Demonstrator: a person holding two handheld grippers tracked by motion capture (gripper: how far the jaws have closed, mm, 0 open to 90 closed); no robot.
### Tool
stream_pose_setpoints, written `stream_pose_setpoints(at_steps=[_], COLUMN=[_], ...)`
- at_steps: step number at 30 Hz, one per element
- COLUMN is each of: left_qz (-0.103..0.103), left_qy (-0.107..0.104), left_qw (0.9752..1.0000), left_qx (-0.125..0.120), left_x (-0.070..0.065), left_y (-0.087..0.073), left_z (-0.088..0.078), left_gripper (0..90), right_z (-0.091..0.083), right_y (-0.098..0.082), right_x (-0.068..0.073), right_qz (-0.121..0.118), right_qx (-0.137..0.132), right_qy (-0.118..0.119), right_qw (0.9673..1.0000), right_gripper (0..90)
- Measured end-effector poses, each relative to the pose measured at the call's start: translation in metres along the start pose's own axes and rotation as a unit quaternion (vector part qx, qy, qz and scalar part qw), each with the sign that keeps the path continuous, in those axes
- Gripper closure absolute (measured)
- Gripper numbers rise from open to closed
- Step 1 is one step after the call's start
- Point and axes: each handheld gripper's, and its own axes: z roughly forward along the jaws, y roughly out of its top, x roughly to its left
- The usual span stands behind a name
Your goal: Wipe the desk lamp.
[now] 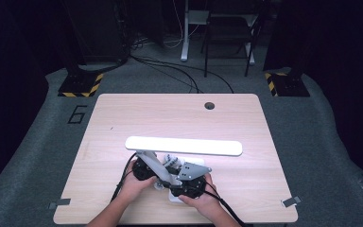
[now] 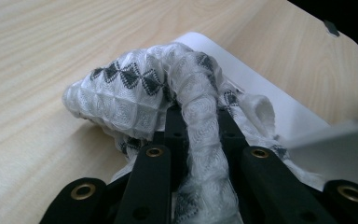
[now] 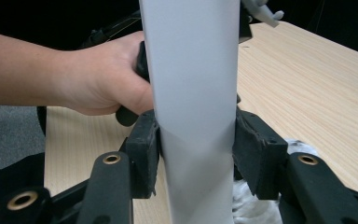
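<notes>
A white desk lamp stands near the table's front edge, with a long bar head (image 1: 184, 146), a slanted grey-white arm (image 1: 155, 164) and a flat white base (image 1: 192, 161). My right gripper (image 3: 196, 149) is shut on the lamp arm (image 3: 193, 93), its pads (image 3: 144, 149) pressing both sides. My left gripper (image 2: 198, 121) is shut on a white cloth with black diamond marks (image 2: 135, 88), bunched against the lamp base (image 2: 261, 88). From the high view, the left gripper (image 1: 152, 174) and right gripper (image 1: 176, 182) sit close together under the lamp head, with the cloth (image 1: 169, 160) between them.
The light wooden table (image 1: 123, 118) has a round cable hole (image 1: 210, 105) at the back. The person's left hand (image 3: 98, 79) shows behind the lamp arm. Dark floor with cables, stands and a chair lies beyond the table.
</notes>
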Motion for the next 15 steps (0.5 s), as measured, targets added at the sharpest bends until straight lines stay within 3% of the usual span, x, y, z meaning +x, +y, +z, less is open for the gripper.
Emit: stream_pose_setpoints(at_steps=[15], left_qz=[0.021], left_qy=[0.001], left_qw=[0.9997], left_qx=[0.014], left_x=[-0.015], left_y=[-0.02], left_z=[-0.015], left_gripper=[79.2], right_z=[0.0], right_y=[0.0], right_x=[0.0], right_qz=[-0.005], right_qx=[0.0], right_qy=[-0.004], right_qw=[1.0], right_gripper=[52.5])
